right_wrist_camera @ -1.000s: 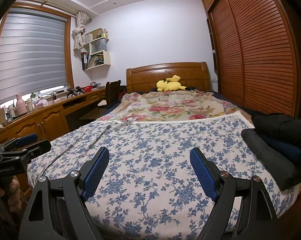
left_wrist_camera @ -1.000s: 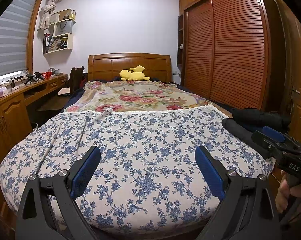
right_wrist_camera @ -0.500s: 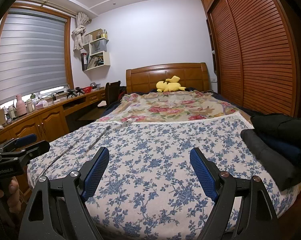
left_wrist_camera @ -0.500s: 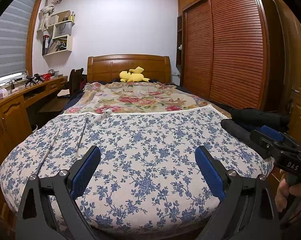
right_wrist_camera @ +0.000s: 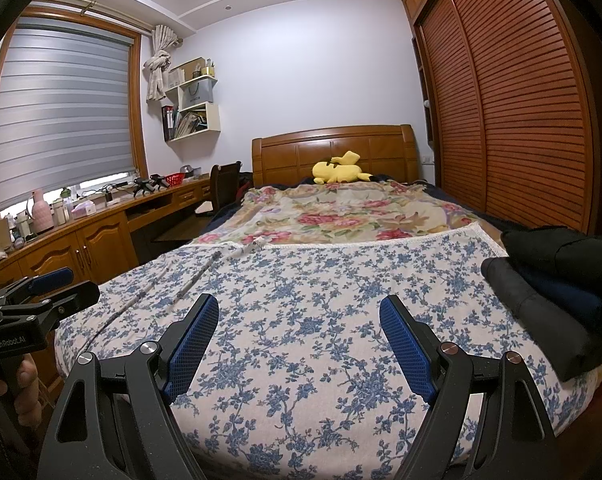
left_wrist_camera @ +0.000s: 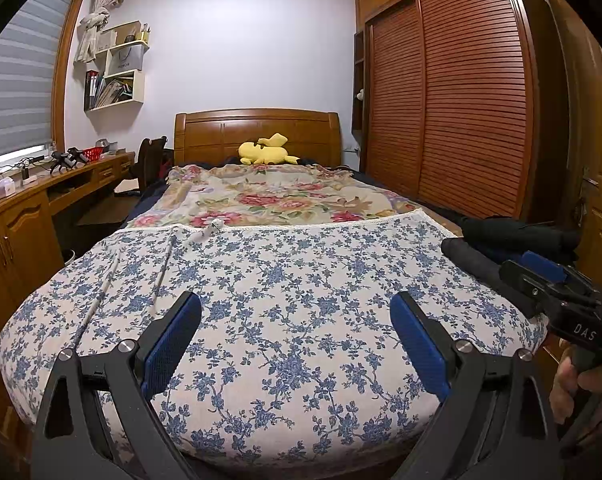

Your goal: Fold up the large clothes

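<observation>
Both claws released, hovering over bed foot.
Dark clothes (right_wrist_camera: 549, 280) stacked folded at bed's (left_wrist_camera: 293, 288) right edge; fits pre-pick or post-fold. Left gripper (left_wrist_camera: 295, 336), right gripper (right_wrist_camera: 299, 340) holding nothing.

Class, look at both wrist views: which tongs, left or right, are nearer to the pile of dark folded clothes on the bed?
Right. The right tongs hover open with the dark folded clothes just to their right. The left tongs, also open, are farther off to the left.
</observation>
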`<move>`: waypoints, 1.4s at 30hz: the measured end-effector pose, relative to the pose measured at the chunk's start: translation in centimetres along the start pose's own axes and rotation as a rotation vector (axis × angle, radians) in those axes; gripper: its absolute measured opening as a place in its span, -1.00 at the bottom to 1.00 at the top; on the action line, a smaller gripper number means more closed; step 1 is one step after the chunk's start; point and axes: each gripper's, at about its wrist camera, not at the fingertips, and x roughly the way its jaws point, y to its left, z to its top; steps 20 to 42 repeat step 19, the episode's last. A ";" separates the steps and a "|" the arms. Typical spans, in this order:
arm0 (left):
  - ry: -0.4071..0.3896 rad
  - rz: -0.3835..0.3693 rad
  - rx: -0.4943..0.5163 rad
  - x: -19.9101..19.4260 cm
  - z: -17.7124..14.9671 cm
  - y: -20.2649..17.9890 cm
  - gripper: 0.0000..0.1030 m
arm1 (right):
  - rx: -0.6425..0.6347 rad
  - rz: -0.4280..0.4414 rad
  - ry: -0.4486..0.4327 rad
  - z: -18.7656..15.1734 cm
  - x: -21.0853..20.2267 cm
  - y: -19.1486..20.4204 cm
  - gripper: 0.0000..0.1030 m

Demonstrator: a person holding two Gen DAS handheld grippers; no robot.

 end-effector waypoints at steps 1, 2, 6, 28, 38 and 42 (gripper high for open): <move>0.000 0.000 0.000 0.0 -0.1 -0.1 0.86 | 0.000 -0.001 0.000 0.0 0.0 0.0 0.63; 0.001 0.000 0.000 0.0 0.0 -0.1 0.86 | 0.000 -0.002 0.001 0.0 0.0 0.0 0.63; 0.001 0.000 0.000 0.0 0.0 0.0 0.86 | 0.000 -0.002 0.000 0.0 0.0 0.0 0.63; 0.001 -0.001 0.003 -0.1 0.1 -0.3 0.86 | 0.002 -0.001 0.001 0.0 -0.1 0.0 0.63; 0.001 -0.001 0.003 -0.1 0.1 -0.3 0.86 | 0.002 -0.001 0.001 0.0 -0.1 0.0 0.63; 0.001 -0.001 0.003 -0.1 0.1 -0.3 0.86 | 0.002 -0.001 0.001 0.0 -0.1 0.0 0.63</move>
